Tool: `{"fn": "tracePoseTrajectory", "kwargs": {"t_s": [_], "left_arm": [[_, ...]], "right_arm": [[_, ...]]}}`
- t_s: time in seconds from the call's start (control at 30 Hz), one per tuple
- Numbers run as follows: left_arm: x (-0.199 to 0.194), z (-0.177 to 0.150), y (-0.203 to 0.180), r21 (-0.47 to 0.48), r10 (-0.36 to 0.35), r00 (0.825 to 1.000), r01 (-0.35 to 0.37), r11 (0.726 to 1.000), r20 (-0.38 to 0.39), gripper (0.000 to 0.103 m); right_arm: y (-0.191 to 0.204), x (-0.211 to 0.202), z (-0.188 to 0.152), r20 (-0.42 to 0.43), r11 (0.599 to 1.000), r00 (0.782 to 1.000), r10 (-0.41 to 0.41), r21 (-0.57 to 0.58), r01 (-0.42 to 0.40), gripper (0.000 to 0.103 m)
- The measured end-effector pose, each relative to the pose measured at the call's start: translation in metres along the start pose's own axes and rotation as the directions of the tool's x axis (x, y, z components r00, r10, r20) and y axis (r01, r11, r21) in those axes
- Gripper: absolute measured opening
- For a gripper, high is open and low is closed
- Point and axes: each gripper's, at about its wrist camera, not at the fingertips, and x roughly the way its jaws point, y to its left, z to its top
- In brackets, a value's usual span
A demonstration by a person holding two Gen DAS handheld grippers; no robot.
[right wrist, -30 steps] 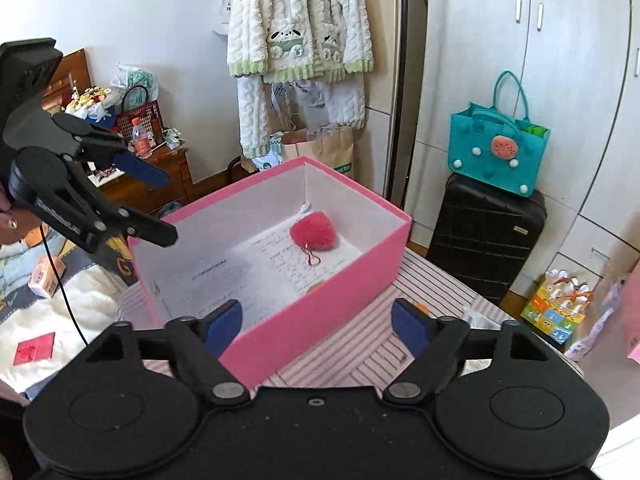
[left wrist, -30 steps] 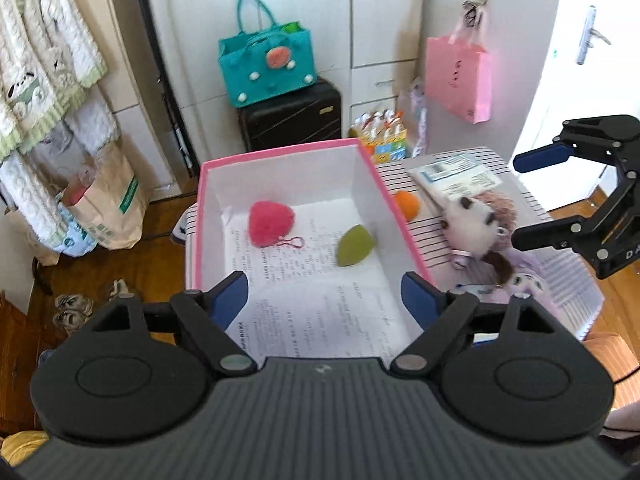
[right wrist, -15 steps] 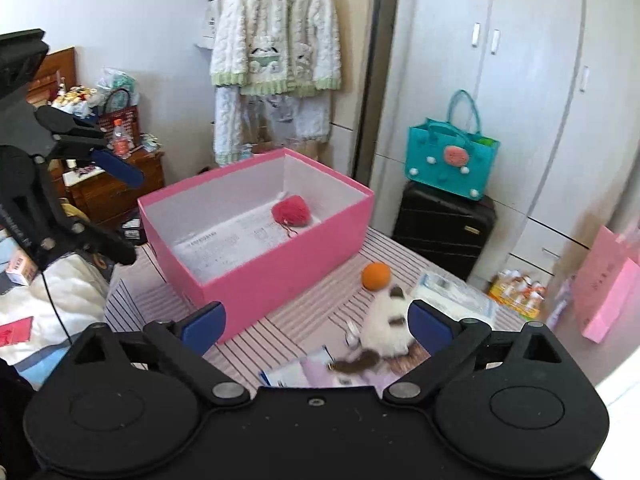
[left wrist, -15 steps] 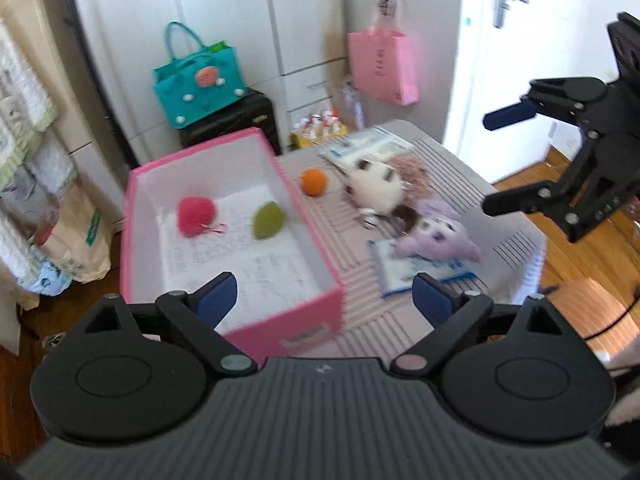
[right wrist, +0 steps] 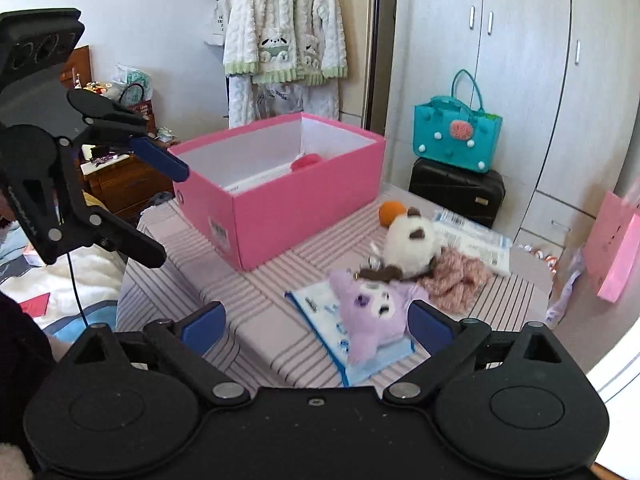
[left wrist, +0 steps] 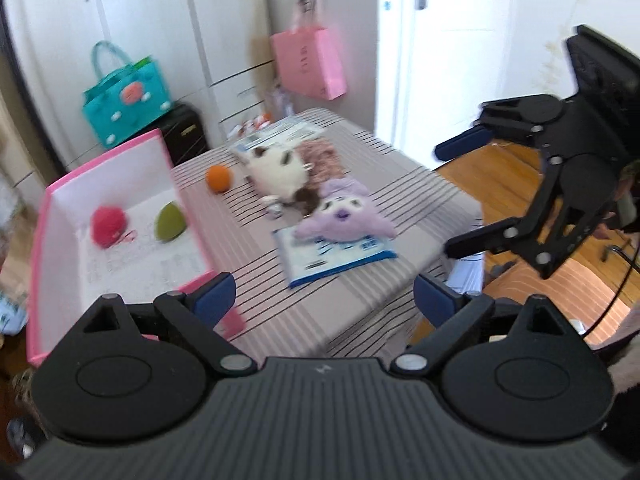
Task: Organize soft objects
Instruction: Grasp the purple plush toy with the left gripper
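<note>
A pink box (left wrist: 52, 280) (right wrist: 304, 208) stands on the striped table (left wrist: 320, 304) and holds a red pom-pom (left wrist: 107, 221) and a green soft piece (left wrist: 170, 222). Beside it lie an orange ball (left wrist: 219, 178), a white plush (left wrist: 276, 168) (right wrist: 410, 244), a pink knitted piece (right wrist: 456, 276) and a purple plush (left wrist: 344, 218) (right wrist: 372, 316) on a blue pouch (left wrist: 332, 256). My left gripper (left wrist: 324, 298) is open and empty above the table's near edge. My right gripper (right wrist: 316, 326) is open and empty, just in front of the purple plush.
A teal bag (right wrist: 456, 136) sits on a black suitcase (right wrist: 456, 188) by the white wardrobe. A pink paper bag (left wrist: 310, 62) hangs on the wall. A printed packet (right wrist: 476, 244) lies at the table's far end. A bed (right wrist: 60, 280) lies to the left.
Both grippers pulled back and swung right, away from the box. The plush toys on the table came into view. Both stayed open.
</note>
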Motion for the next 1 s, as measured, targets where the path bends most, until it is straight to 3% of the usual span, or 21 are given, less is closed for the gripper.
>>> {"fn": "tracePoseTrajectory", "kwargs": {"t_s": [0.1,0.23,0.37,0.47,0.57,0.67,0.77,0.93,1.0], "left_arm": [[0.012,-0.004,-0.007,0.014,-0.030,0.999,0.030,0.999,-0.016,0.097],[0.032,-0.002,-0.004,-0.067,-0.087,0.996,0.086,0.994,-0.011,0.097],[0.055,-0.006,0.003,-0.140,-0.121,0.992,0.126,0.982,0.047,0.096],[0.075,-0.010,0.011,-0.218,-0.122,0.988,0.139,0.966,0.089,0.095],[0.089,-0.012,0.004,-0.207,-0.062,0.987,0.092,0.974,0.147,0.095],[0.106,-0.009,-0.005,-0.204,-0.023,0.988,0.055,0.977,0.154,0.095],[0.120,-0.005,-0.005,-0.221,-0.011,0.987,0.047,0.974,0.160,0.095],[0.143,0.004,-0.001,-0.227,0.072,0.986,-0.036,0.973,0.150,0.094],[0.148,0.004,0.001,-0.241,0.055,0.987,-0.018,0.970,0.149,0.093]], "right_arm": [[-0.002,0.005,-0.013,0.011,1.000,1.000,-0.008,0.008,0.008,0.099],[-0.006,0.018,-0.036,0.058,0.999,0.998,-0.022,0.035,0.020,0.099],[-0.015,0.037,-0.057,0.086,0.996,0.996,-0.025,0.086,0.017,0.099],[-0.018,0.047,-0.070,0.108,0.990,0.991,-0.082,0.126,0.068,0.099],[-0.017,0.054,-0.076,0.149,0.980,0.973,-0.174,0.124,0.156,0.099],[-0.019,0.063,-0.079,0.179,0.973,0.960,-0.214,0.131,0.192,0.099],[-0.027,0.074,-0.076,0.177,0.970,0.962,-0.210,0.163,0.181,0.099],[-0.041,0.096,-0.070,0.136,0.965,0.974,-0.179,0.216,0.147,0.098],[-0.044,0.102,-0.070,0.130,0.966,0.976,-0.176,0.216,0.145,0.097]]}}
